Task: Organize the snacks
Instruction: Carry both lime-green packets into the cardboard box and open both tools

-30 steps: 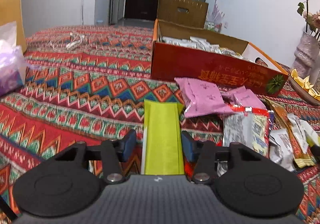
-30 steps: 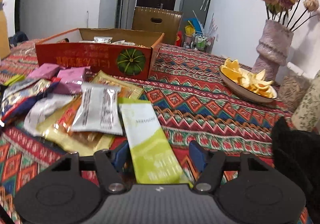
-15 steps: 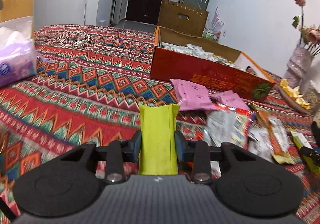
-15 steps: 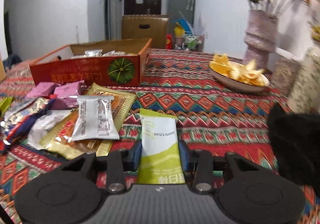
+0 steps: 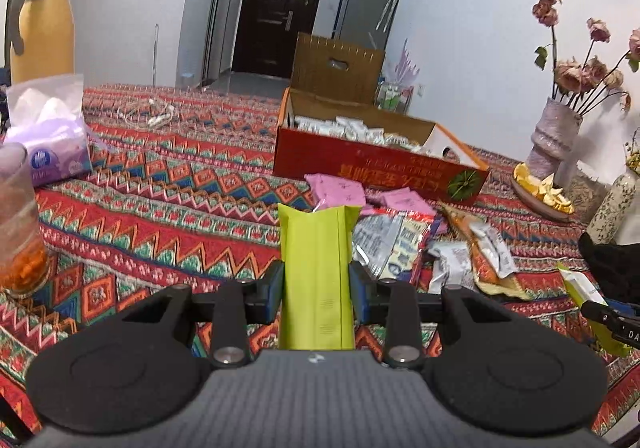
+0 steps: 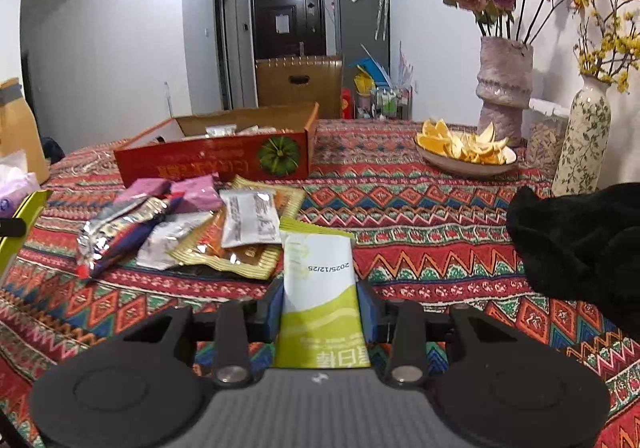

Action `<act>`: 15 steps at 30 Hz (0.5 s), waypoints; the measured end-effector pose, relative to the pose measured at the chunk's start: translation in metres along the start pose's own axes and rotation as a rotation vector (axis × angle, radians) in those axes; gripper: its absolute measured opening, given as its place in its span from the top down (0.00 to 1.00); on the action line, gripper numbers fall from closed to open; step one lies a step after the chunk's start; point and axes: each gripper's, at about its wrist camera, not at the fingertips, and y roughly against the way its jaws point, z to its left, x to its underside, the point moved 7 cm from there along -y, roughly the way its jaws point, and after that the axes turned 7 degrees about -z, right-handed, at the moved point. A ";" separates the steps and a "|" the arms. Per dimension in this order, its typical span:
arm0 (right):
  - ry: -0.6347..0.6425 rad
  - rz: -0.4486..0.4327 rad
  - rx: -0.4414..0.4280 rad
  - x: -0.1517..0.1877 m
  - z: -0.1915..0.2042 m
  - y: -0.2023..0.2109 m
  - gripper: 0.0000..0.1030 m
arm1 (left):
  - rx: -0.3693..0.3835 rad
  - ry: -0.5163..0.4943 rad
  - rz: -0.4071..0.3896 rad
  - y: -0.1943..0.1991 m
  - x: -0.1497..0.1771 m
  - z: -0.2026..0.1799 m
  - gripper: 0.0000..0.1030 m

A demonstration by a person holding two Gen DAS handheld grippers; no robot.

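Observation:
My left gripper [image 5: 316, 294] is shut on a plain lime-green snack packet [image 5: 316, 272] and holds it above the patterned tablecloth. My right gripper [image 6: 320, 306] is shut on a green-and-white snack packet [image 6: 320, 288] with a printed date, also lifted. A pile of loose snack packets [image 6: 188, 224] lies between them, pink ones [image 5: 336, 189] nearest the open red cardboard box [image 5: 380, 163], which holds several white packets. The box also shows in the right wrist view [image 6: 224, 161].
A purple tissue pack [image 5: 48, 143], a glass [image 5: 18, 224] and a yellow bottle [image 5: 40, 23] stand at the left. A bowl of orange peels [image 6: 464, 147], two flower vases [image 6: 504, 83] and a black cloth [image 6: 580, 244] are at the right.
Both grippers have closed on their green packets and lifted them off the table. Both views have risen and pulled back from the snack pile.

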 end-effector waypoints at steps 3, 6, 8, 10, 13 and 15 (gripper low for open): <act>0.012 -0.017 -0.010 -0.008 0.004 0.003 0.64 | 0.020 -0.015 -0.034 0.001 -0.016 -0.004 0.67; 0.022 -0.052 -0.054 -0.029 0.012 0.004 0.64 | 0.059 -0.011 -0.086 -0.007 -0.046 -0.008 0.67; 0.042 -0.087 -0.093 -0.048 0.021 0.003 0.64 | 0.088 -0.020 -0.111 -0.020 -0.067 -0.012 0.67; 0.070 -0.119 -0.124 -0.067 0.030 -0.004 0.64 | 0.085 -0.026 -0.106 -0.039 -0.081 -0.015 0.67; 0.129 -0.146 -0.130 -0.095 0.041 -0.025 0.64 | 0.090 -0.029 -0.105 -0.074 -0.108 -0.017 0.67; 0.164 -0.166 -0.135 -0.114 0.047 -0.044 0.64 | 0.090 -0.046 -0.109 -0.098 -0.128 -0.018 0.67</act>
